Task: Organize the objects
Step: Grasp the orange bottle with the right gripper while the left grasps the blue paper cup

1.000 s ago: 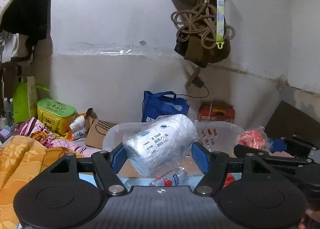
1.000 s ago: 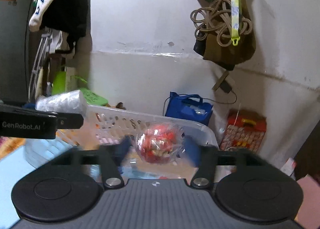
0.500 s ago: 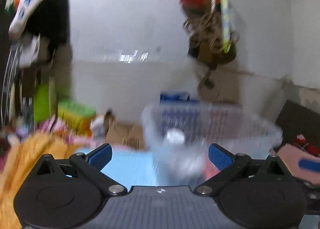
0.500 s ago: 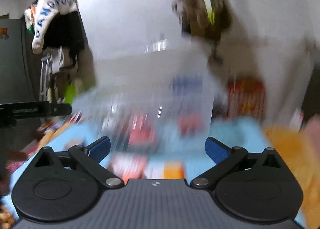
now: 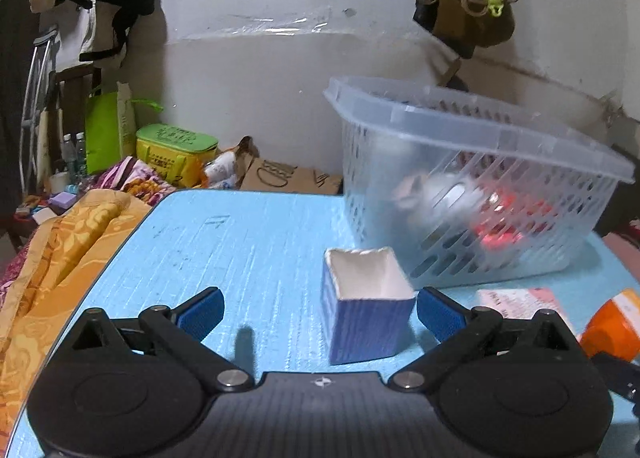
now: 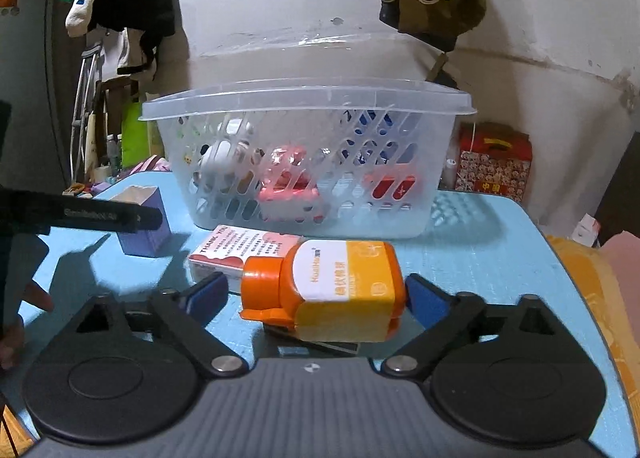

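Note:
A small blue box [image 5: 368,318] with an open white top stands on the blue mat between the fingers of my left gripper [image 5: 320,314]. The gripper is open wide; its right pad [image 5: 438,314] is close beside the box and the left pad is far off. An orange-and-yellow bottle [image 6: 332,290] lies on its side between the fingers of my right gripper [image 6: 316,296], whose jaws are closing. The right pad [image 6: 424,298] is at the bottle's base, while a gap shows at the cap. Behind them stands a clear basket [image 6: 304,97] holding a wrapped white packet and red packets.
A pink card box [image 6: 240,250] lies between bottle and basket. A dark flat thing [image 6: 320,346] lies under the bottle. An orange blanket [image 5: 52,258] drapes off the mat's left side. Bags and boxes crowd the floor by the wall.
The left gripper let go of the wrapped white packet and the right gripper the red packet. Both packets now lie in the basket. Both grippers came down to the mat, around box and bottle.

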